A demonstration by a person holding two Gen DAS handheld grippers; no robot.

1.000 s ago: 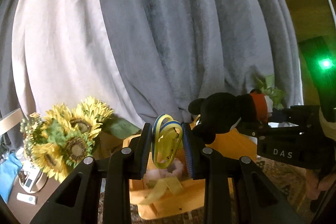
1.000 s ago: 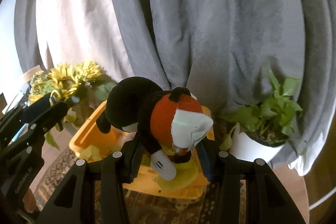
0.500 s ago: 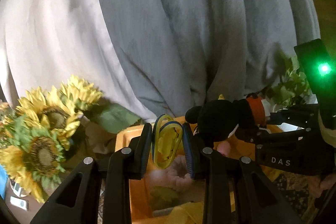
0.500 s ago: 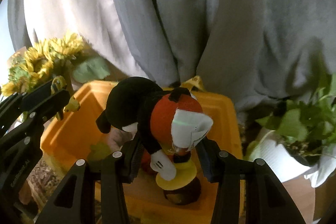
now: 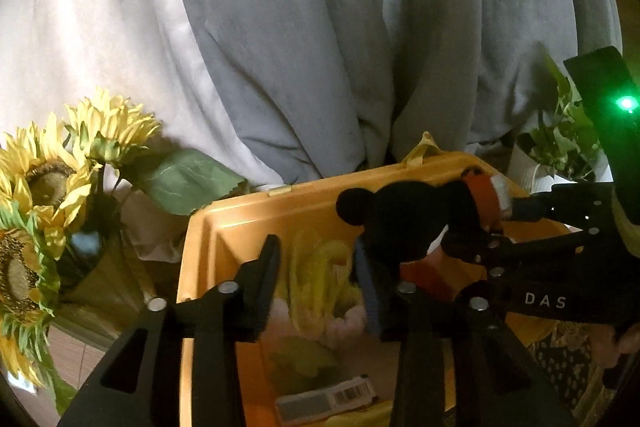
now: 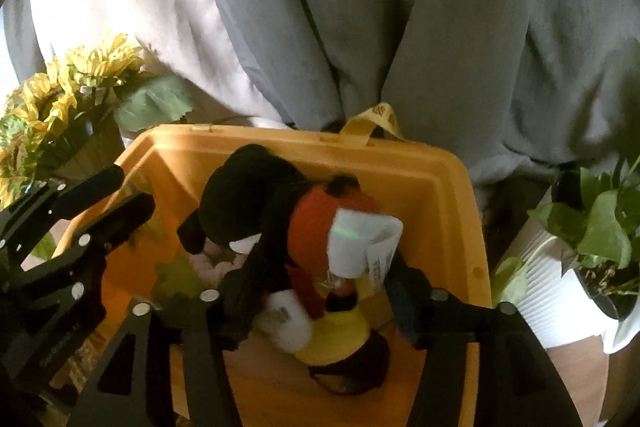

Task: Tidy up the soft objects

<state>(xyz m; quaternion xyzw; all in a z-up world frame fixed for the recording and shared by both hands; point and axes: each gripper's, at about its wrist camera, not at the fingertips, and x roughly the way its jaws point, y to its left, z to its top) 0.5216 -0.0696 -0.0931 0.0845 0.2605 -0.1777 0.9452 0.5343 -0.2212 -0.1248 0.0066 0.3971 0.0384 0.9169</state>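
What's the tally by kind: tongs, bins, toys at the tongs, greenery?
Tongs: 2, left tongs and right tongs, jaws of both opening, a toy between each
Bins: 1, orange bin
Toys at the tongs: 2, yellow toy, black-and-red plush
Greenery: 2, sunflowers, potted plant
Total: 7

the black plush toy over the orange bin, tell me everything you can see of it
The plush toy looks like a soft, fuzzy mouse figure: black head with a round ear, red-orange body, white gloved hand, yellow shoe, and a white paper tag on its back. It hangs tilted, head toward the left of the right wrist view, between the fingers of the right claw, whose jaws are opening. It sits just inside the rim of the orange bin, above other soft things. Whether the pads still press on it is unclear from the blur.
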